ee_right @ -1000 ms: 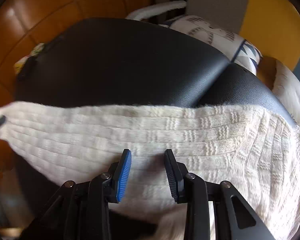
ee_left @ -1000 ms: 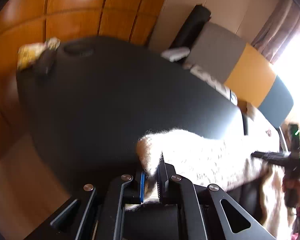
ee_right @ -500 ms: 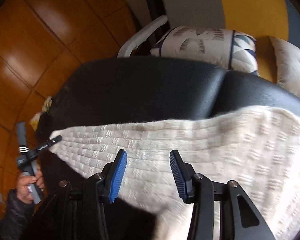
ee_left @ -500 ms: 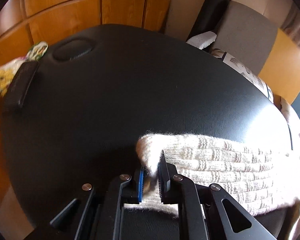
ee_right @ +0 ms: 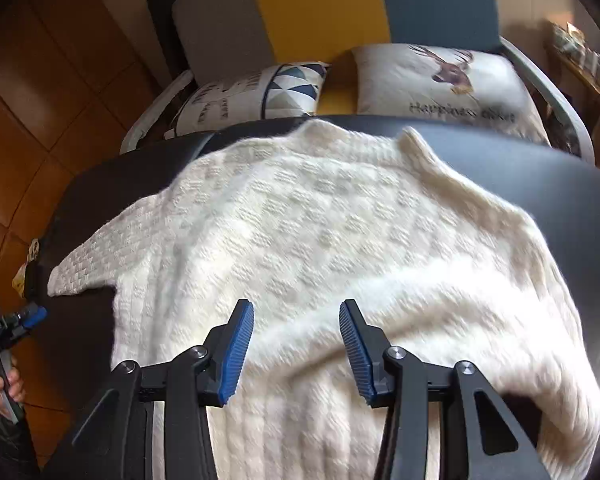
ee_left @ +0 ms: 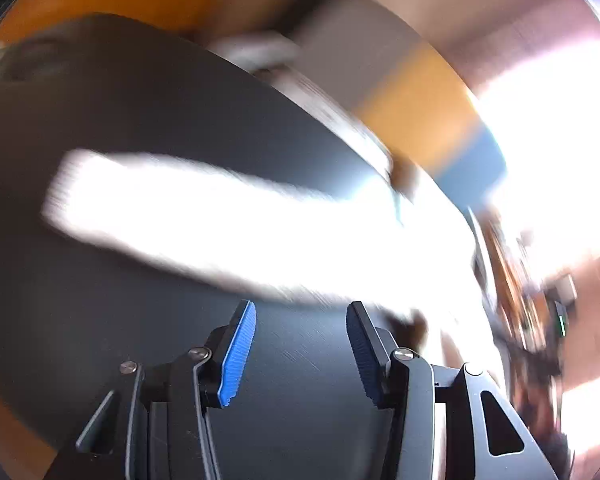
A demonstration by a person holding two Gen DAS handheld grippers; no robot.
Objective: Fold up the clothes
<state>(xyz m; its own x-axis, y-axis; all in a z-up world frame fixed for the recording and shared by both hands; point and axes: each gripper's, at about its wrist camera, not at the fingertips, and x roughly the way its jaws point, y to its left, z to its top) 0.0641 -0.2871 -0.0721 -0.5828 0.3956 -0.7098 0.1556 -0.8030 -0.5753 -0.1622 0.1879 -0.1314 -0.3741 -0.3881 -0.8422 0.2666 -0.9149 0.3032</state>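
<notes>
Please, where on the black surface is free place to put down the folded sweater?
The black surface is bare on the right of the sweater, below the deer pillow. A bare patch also lies on the left, under the spread sleeve. The middle is crowded: the sweater covers it.

Both wrist views overlook the same sweater (ee_right: 320, 240).

A cream sweater (ee_right: 320, 240) of thick, rough-textured knit lies on a black surface (ee_right: 560, 184) of smooth, faintly glossy leather-like material, beside printed cloth cushions (ee_right: 440, 80) and glossy orange-brown wood panelling (ee_right: 40, 80); ribbed blue pads (ee_right: 240, 348) line matt black jaws.
</notes>
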